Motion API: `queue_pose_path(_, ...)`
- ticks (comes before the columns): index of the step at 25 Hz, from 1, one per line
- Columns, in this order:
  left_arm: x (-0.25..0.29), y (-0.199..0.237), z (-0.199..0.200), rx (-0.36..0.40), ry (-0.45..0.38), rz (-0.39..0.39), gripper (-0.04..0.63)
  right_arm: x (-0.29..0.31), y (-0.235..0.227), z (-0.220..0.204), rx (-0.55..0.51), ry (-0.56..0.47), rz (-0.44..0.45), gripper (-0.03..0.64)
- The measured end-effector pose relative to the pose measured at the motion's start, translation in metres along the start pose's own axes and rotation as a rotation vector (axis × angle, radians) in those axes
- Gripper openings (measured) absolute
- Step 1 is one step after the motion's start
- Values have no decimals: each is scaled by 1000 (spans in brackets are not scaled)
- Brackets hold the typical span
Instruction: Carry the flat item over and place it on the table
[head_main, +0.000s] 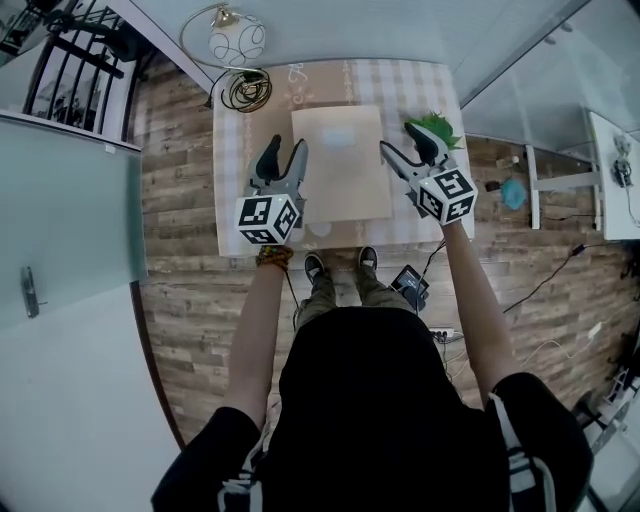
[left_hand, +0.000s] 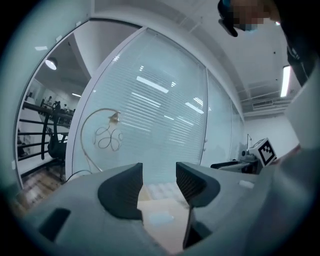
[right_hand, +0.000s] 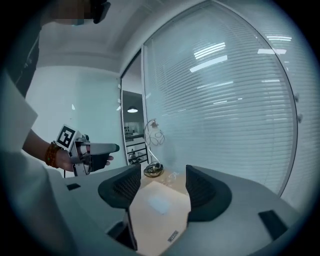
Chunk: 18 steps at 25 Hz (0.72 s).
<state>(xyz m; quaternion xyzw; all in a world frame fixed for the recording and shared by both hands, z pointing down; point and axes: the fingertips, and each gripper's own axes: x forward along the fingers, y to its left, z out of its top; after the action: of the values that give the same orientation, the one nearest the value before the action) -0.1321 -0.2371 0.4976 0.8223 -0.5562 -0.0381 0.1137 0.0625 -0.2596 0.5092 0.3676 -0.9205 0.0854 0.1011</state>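
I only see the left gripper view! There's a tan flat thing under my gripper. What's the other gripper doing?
Observer: The right gripper is open, at the flat item's right edge.
Operator: Is anything else near it?
Observer: A green plant sits just beside it on the table.
Operator: Is the flat thing all on the table?
Observer: Yes, the head view shows it lying inside the table's edges, about centred.

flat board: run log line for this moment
flat board level over table | left hand-held gripper open, left edge | right hand-held gripper open, right edge | set down: cannot tell
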Motion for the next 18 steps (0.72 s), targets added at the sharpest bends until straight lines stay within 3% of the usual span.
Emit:
queue_pose_path(10, 6, -67, 121, 210, -197, -67, 207, -16, 46, 139, -196, -254, -3, 252)
queue_pose_path(18, -11, -103, 179, 338, -324, -26, 199, -37, 72, 196, -267, -382, -27, 245)
